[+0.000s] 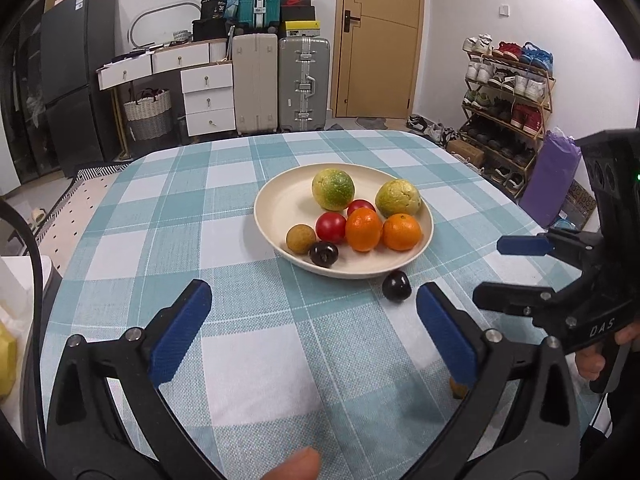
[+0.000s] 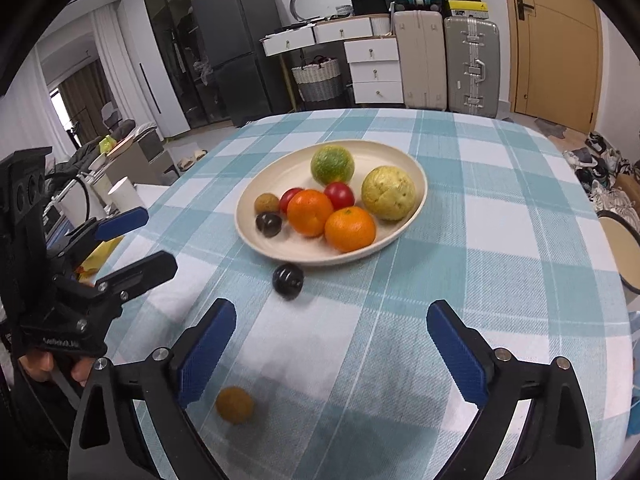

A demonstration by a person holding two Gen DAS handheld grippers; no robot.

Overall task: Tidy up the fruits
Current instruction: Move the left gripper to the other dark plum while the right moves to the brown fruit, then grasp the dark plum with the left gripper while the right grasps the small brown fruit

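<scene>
A cream plate point(image 1: 280, 196) point(image 2: 404, 160) on the checked tablecloth holds two green-yellow fruits, two oranges point(image 1: 363, 229), two red tomatoes, a brown longan and a dark plum. A second dark plum point(image 1: 396, 286) point(image 2: 287, 281) lies on the cloth just off the plate's near rim. A loose brown longan point(image 2: 235, 405) lies on the cloth near the right gripper's left finger. My left gripper point(image 1: 314, 310) is open and empty above the cloth, short of the plate. My right gripper point(image 2: 332, 328) is open and empty; it also shows in the left wrist view point(image 1: 502, 276).
The table's far edge point(image 1: 280, 136) drops to a floor with suitcases point(image 1: 304, 84), white drawers, a fridge and a shoe rack point(image 1: 508, 96). A round stool point(image 2: 620, 240) stands right of the table. White containers and a yellow bag sit at the left.
</scene>
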